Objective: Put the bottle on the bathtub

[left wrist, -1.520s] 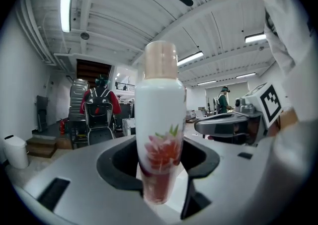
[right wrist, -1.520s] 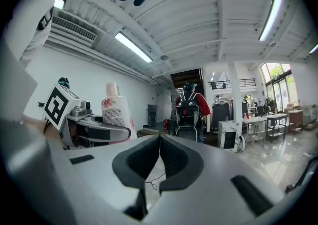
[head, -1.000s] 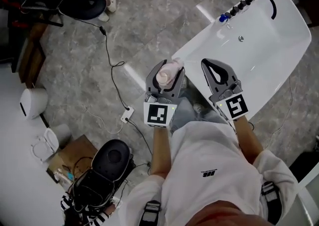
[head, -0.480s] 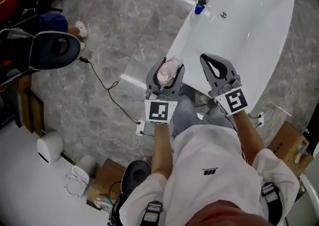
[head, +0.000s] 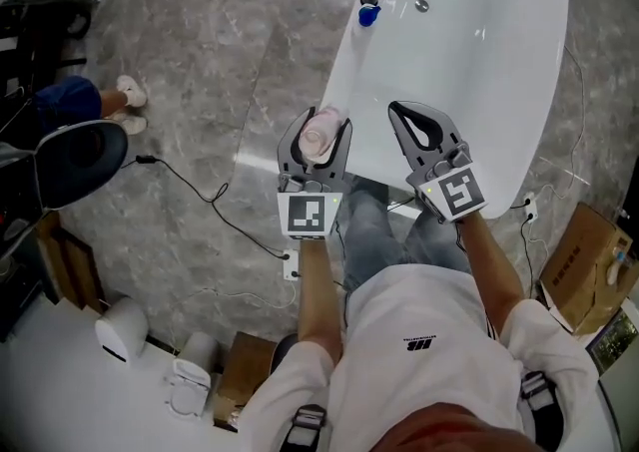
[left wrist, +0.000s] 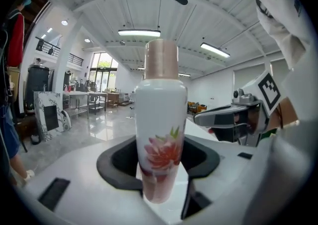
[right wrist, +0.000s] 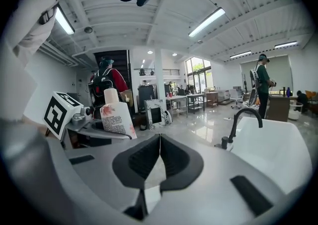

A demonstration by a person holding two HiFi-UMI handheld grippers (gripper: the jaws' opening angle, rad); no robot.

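Observation:
My left gripper (head: 315, 137) is shut on a white bottle (left wrist: 160, 124) with a pink flower print and a tan cap, held upright between the jaws. Seen from the head camera, the bottle (head: 319, 134) hangs over the near rim of the white bathtub (head: 499, 71). My right gripper (head: 419, 126) is shut and holds nothing; it hovers over the tub's near end, to the right of the left one. From the right gripper view, the bottle (right wrist: 117, 114) shows at the left and the tub (right wrist: 278, 144) with its black spout at the right.
Black taps and a blue knob (head: 368, 14) line the tub's left rim. A drain (head: 422, 6) sits in the basin. Cables and a power strip (head: 290, 262) lie on the grey marble floor. A cardboard box (head: 589, 265) stands at the right, a black chair (head: 75, 156) at the left.
The view has swung so the bathtub now lies straight ahead and closer. Both grippers kept their pose, the left still holding the bottle near the tub's rim.

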